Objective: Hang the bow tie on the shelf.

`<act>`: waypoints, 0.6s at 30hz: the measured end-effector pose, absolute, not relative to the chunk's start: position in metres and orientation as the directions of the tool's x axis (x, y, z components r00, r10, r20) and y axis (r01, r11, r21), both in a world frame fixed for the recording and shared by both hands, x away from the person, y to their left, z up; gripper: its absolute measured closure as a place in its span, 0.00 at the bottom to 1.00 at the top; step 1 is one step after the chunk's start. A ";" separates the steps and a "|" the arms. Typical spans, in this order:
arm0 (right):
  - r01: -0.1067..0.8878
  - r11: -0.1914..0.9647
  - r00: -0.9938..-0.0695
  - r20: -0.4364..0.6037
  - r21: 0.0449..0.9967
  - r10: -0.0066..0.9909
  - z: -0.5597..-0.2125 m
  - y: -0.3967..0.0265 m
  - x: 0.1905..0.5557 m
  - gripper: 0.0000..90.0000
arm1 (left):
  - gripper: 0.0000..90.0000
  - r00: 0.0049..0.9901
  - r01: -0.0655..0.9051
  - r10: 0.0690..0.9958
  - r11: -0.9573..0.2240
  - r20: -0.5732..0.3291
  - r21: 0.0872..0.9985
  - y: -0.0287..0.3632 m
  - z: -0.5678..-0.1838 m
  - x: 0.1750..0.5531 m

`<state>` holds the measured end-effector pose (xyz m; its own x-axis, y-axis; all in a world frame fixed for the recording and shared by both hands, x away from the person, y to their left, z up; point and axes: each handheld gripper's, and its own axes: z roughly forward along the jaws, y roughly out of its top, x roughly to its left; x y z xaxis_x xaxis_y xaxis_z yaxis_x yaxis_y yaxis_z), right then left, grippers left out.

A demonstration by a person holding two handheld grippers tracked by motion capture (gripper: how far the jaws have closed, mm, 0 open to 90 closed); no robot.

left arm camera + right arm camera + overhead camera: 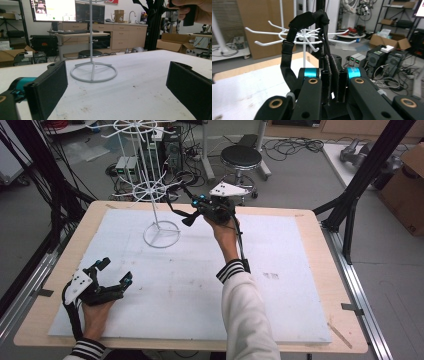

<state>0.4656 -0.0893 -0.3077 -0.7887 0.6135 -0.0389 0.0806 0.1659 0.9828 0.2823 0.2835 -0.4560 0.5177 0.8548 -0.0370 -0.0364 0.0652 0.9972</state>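
Currently the right gripper (196, 209), raised just beside the white wire rack (156, 190), pinches a black strap (294, 50). Well below the rack, the left gripper (114, 272) rests with jaws spread.

A white wire rack (161, 195) stands on a white tabletop (190, 285); the strap (292, 47) is black, sleeve cuffs (232, 269) black-and-white striped.

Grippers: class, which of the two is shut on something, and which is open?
The right gripper, raised by the white rack, is shut on a black strap. The left gripper, low near the table's edge, is open.
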 end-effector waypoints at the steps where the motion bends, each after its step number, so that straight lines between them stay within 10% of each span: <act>1: 0.083 0.164 -0.784 -0.037 0.983 0.619 -0.308 -0.088 0.466 0.97 | 0.05 0.518 -0.036 0.855 0.066 -0.037 0.997 0.284 -0.456 0.282; 18: 0.131 0.150 -0.761 0.003 0.980 0.649 -0.323 -0.073 0.489 0.97 | 0.05 0.517 -0.035 0.855 0.067 -0.039 0.997 0.284 -0.456 0.282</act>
